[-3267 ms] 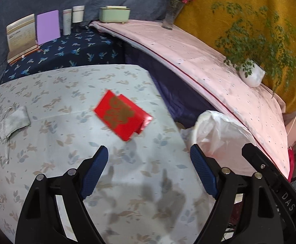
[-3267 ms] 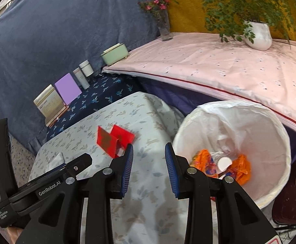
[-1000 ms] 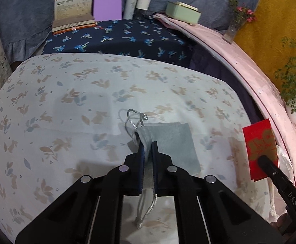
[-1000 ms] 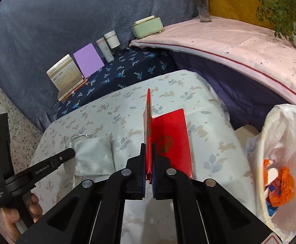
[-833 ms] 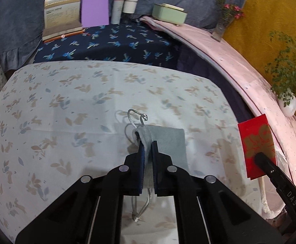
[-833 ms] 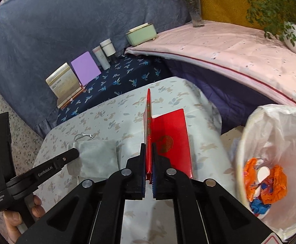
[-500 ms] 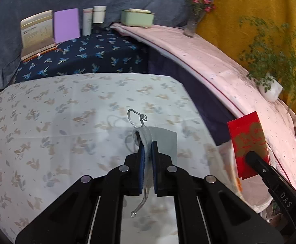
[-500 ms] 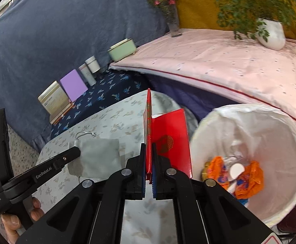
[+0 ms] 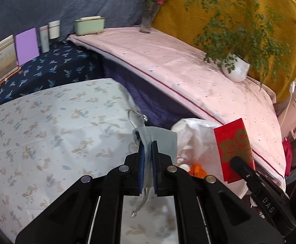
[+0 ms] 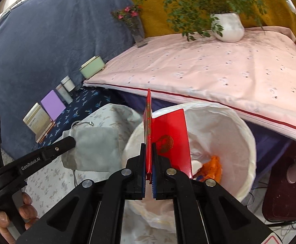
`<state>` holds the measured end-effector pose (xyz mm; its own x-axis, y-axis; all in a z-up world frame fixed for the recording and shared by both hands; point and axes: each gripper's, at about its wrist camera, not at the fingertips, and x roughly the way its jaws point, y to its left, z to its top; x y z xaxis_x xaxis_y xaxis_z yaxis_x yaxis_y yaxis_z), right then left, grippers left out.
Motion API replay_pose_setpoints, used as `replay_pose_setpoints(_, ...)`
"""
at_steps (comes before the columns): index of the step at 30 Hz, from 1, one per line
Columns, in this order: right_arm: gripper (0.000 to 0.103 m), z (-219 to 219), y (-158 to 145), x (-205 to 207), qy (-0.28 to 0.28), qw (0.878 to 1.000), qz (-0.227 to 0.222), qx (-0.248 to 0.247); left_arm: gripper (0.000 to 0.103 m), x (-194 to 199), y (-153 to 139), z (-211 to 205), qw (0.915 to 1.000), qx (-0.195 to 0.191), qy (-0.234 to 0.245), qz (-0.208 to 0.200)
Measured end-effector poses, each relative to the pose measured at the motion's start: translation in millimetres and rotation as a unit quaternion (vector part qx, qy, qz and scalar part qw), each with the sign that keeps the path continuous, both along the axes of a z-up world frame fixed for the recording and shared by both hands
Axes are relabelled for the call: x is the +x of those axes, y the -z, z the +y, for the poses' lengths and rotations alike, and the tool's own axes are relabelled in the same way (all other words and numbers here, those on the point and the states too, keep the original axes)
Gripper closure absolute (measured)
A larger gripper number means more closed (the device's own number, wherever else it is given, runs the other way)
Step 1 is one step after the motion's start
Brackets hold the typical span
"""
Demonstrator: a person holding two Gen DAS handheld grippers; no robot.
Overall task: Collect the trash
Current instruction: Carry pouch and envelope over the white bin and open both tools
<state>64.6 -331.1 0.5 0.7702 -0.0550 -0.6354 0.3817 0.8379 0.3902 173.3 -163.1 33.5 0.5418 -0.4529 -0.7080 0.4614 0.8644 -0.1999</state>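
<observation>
My left gripper (image 9: 147, 146) is shut on a grey drawstring pouch (image 9: 160, 140) and holds it in the air at the right edge of the floral table, beside the bin. The pouch also shows in the right wrist view (image 10: 93, 146). My right gripper (image 10: 148, 148) is shut on a red envelope (image 10: 171, 140), held upright over the white-lined trash bin (image 10: 239, 138). The envelope also shows in the left wrist view (image 9: 234, 148). Orange and white trash (image 10: 210, 168) lies in the bin.
The floral-cloth table (image 9: 46, 126) lies to the left. A pink-covered surface (image 10: 219, 65) behind the bin holds a white potted plant (image 10: 227, 28), a flower vase (image 10: 136, 30) and a green box (image 10: 92, 67). Books and jars (image 9: 26, 44) stand on the dark blue cloth.
Both grippers have taken hold of their items, lifted them off the table and carried them right. The red envelope now hangs over the bin and the pouch has reached the table's edge.
</observation>
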Motion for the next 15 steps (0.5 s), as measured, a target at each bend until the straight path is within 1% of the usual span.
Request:
replay_pose_setpoints(3,0.099,-9.4,4.3,-6.1,0.010,1.000,0.003,0.004,0.097,-6.8,-1.2,-21.0,0.9998,0.000,0.018,-0.001)
replay_pose_setpoints(8,0.098,-19.6,10.2,-12.1,0.016,1.000,0.007,0.008,0.097,-14.4,1.4,-44.7,0.9992,0.003,0.040,0.002)
replay_pose_setpoints(9,0.097,-19.3,10.7,-12.3,0.017,1.000,0.008,0.008,0.097,-15.6,2.8,-48.6,0.9990,0.004,0.043,0.003)
replay_pose_setpoints(10,0.091,-20.1,11.3,-11.5,0.018,1.000,0.009,0.007,0.097,-16.2,3.8,-51.1,0.9989,0.004,0.046,0.004)
replay_pose_setpoints(12,0.089,-21.1,11.5,-12.9,0.025,1.000,0.009,0.006,0.096,-17.6,6.6,-56.4,0.9987,0.005,0.051,0.007)
replay_pose_setpoints(15,0.083,-24.2,11.9,-14.0,0.030,0.999,0.007,0.010,0.094,-18.6,10.5,-60.7,0.9984,0.004,0.054,0.015)
